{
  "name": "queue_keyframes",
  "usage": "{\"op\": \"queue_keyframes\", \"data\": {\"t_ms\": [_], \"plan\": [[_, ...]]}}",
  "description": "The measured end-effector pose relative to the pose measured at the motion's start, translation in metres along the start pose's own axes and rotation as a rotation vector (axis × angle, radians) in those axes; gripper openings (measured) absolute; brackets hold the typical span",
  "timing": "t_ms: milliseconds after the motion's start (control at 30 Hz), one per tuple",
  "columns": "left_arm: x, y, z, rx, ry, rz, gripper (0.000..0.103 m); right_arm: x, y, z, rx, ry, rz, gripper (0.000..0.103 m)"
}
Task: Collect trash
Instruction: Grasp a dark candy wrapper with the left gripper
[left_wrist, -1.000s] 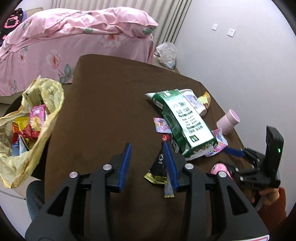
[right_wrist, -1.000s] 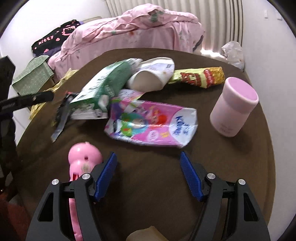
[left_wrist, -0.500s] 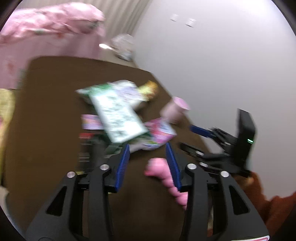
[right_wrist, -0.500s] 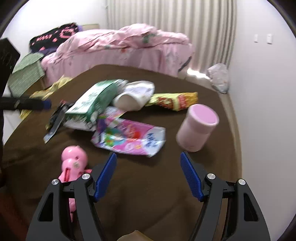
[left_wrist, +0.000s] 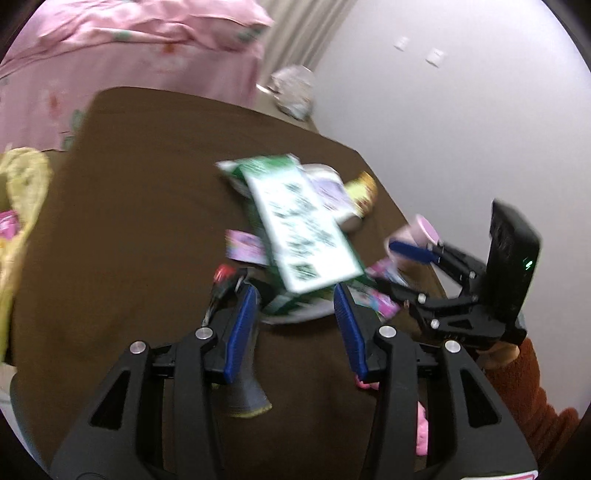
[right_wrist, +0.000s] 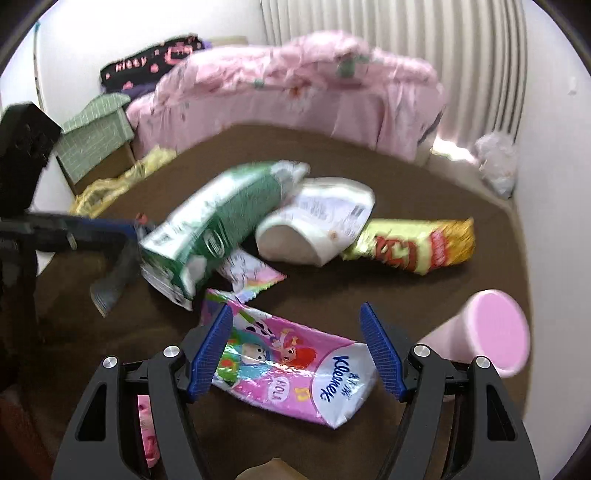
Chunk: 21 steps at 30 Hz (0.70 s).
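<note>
Since the earlier frames, both grippers have moved in over the litter on the brown table (right_wrist: 424, 177). Half a second ago the left gripper (left_wrist: 293, 321) had swung right over the pink toy; now its spread, empty jaws point at the near end of the green carton (left_wrist: 299, 229), with a dark wrapper (left_wrist: 245, 391) lying under the left finger. The right gripper (right_wrist: 297, 350) has come forward and down: its jaws gape wide and grasp nothing, straddling the pink tissue pack (right_wrist: 295, 373), which lies flat on the cloth.

Behind the tissue pack, the green carton (right_wrist: 218, 225) leans against a white pack (right_wrist: 321, 218), with a yellow snack bag (right_wrist: 413, 243) to the right and a small pink wrapper (right_wrist: 251, 273) in front. A pink cup (right_wrist: 487, 339) stands near the right finger. The pink toy (right_wrist: 146, 439) shows at the lower left edge.

At the far left edge of the table a yellow bag (left_wrist: 18, 206) hangs open. Beyond the table stands a bed with a pink floral quilt (right_wrist: 295, 88), a pleated curtain (right_wrist: 399, 40), a white wall (left_wrist: 461, 122) and a crumpled clear bag (right_wrist: 496, 162) on the floor. Both views are blurred by motion.
</note>
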<state>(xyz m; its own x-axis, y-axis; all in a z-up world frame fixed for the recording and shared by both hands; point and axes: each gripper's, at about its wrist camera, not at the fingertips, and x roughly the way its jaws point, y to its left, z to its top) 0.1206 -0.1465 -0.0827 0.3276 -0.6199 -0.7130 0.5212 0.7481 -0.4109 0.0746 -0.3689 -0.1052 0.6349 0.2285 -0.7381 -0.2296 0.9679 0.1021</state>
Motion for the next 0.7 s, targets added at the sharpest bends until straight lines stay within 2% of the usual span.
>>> {"op": "queue_keyframes", "data": {"t_ms": [100,267,400,467,500,567,600,700], "plan": [[-0.008,0.013,0.001,-0.024,-0.032,0.032,0.042,0.008,-0.001,-0.01,0.029,0.058,0.029,0.067],[-0.012,0.028,-0.001,-0.041,-0.05,0.064,0.042,-0.014,0.012,-0.042,0.065,0.048,0.058,0.067],[-0.021,0.038,-0.002,-0.063,-0.06,0.048,0.042,-0.029,0.037,-0.062,0.019,0.037,0.012,0.061],[-0.033,0.04,-0.001,-0.062,-0.093,0.038,0.042,-0.033,0.041,-0.067,0.017,0.045,-0.001,0.041],[-0.042,0.042,0.002,-0.062,-0.123,0.038,0.042,-0.034,0.042,-0.069,0.025,0.042,-0.023,0.039],[-0.051,0.044,0.007,-0.057,-0.156,0.048,0.043,-0.037,0.04,-0.07,0.063,0.041,-0.021,0.017],[-0.052,0.044,0.009,-0.048,-0.162,0.052,0.043,-0.038,0.039,-0.07,0.079,0.039,-0.028,0.009],[-0.042,0.041,0.013,-0.004,-0.139,0.062,0.044,-0.047,0.04,-0.07,0.113,0.007,-0.011,0.004]]}}
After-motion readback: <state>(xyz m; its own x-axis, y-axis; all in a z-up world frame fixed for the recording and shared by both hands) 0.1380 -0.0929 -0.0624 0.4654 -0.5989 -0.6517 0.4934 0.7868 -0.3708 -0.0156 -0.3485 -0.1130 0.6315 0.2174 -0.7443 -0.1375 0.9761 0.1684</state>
